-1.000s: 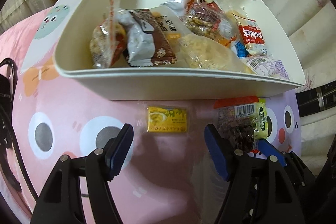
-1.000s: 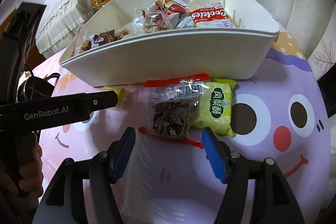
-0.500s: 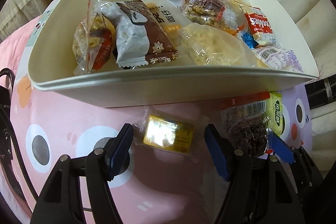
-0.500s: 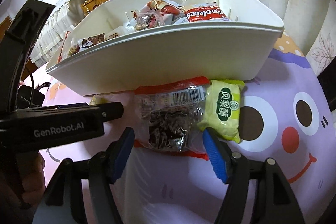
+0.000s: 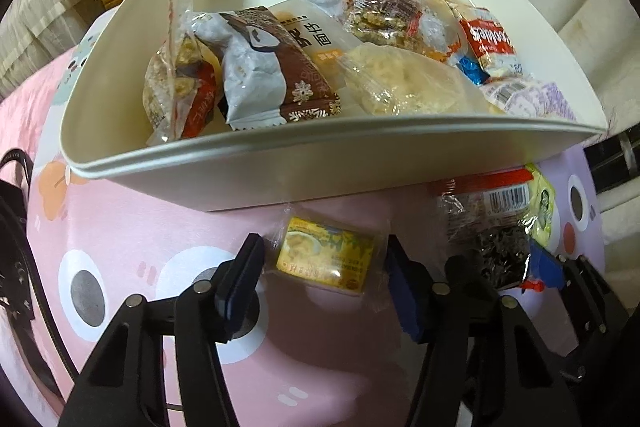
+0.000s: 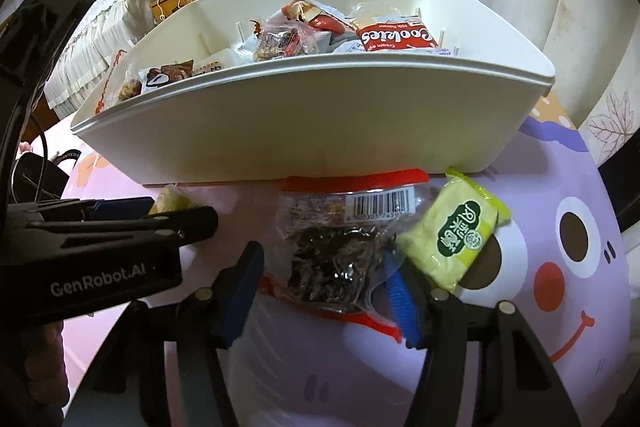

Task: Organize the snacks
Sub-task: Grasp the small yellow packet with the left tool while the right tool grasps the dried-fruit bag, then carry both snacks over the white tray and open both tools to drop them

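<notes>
One white bin [image 5: 248, 183] on cartoon-print tabletop [image 5: 132, 227]; several packets inside, exact count unclear. Three packets in front of bin. Yellow packet [image 5: 326, 259]: one, between jaws of left gripper [image 5: 324, 279]; jaws closing, pads not yet pressing. Dark packet [image 6: 340, 263]: one, between jaws of right gripper [image 6: 320, 291]; jaws closing, blue pad at wrapper edge. Green packet [image 6: 456, 235]: one, beside dark packet.

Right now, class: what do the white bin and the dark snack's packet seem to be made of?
White bin: apparently rigid plastic, smooth matte walls, moulded rolled rim.
Dark snack's packet: thin clear plastic film, probably; glossy, crinkled, contents show through, printed barcode.
</notes>
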